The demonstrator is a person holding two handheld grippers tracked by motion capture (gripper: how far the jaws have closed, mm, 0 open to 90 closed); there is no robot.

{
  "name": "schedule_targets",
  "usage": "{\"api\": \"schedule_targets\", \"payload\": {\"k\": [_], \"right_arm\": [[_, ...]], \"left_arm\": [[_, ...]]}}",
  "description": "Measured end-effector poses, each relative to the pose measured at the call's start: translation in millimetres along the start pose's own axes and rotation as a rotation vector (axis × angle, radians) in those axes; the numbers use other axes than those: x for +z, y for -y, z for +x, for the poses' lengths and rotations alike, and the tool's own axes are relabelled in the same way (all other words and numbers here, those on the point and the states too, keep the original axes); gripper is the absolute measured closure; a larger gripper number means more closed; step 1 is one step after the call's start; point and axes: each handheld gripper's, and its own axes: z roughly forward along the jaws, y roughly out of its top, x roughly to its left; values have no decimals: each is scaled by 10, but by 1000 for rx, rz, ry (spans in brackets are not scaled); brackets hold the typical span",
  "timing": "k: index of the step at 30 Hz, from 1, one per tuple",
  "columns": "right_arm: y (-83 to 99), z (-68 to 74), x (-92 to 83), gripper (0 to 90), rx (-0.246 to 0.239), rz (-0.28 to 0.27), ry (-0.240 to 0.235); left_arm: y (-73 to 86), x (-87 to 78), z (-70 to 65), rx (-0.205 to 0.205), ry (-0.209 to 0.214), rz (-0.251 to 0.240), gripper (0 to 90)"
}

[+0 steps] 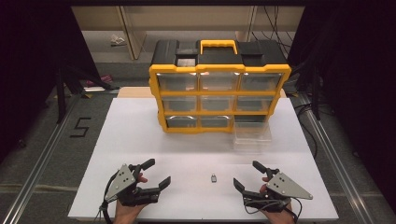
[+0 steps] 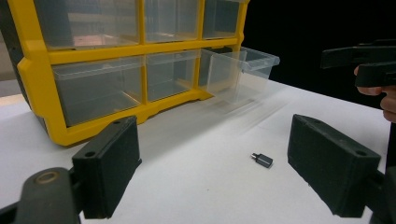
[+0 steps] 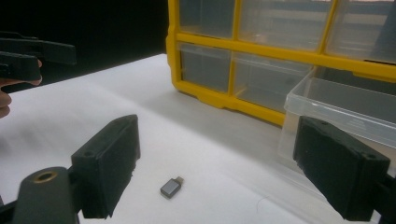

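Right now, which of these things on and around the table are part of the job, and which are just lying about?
In the job:
small grey adapter
pulled-out clear drawer
yellow organizer
left gripper, open
right gripper, open

Lying about:
black "5" mark on the floor
scraps on the floor beyond the table

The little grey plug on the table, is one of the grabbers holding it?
No. The little grey plug lies loose on the white table. The left gripper and right gripper are both open and hold nothing.
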Motion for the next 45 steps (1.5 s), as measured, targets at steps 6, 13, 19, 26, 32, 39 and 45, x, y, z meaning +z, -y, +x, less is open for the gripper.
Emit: {"api": "schedule_targets", "payload": {"k": [6, 13, 19, 26, 32, 39, 45], "right_arm": [[-1, 7, 15, 157, -5, 9, -2], [-3, 37, 58, 161, -28, 36, -1], [0, 63, 89, 162, -45, 61, -1], [-23, 56, 162, 169, -84, 156, -12], [-57, 76, 235, 173, -98, 220, -16], [-124, 85, 362, 194, -115, 325, -31], [-209, 105, 511, 225, -127, 407, -31]], "left_arm": [[0, 0, -6, 5, -3, 2, 169], [0, 1, -6, -5, 2, -2, 167], [-1, -1, -13, 1, 0, -4, 167], [3, 0, -5, -7, 0, -3, 167], [5, 4, -13, 2, -2, 1, 167], [6, 0, -4, -9, -1, -3, 167], [5, 1, -11, -2, -3, -2, 167]]}}
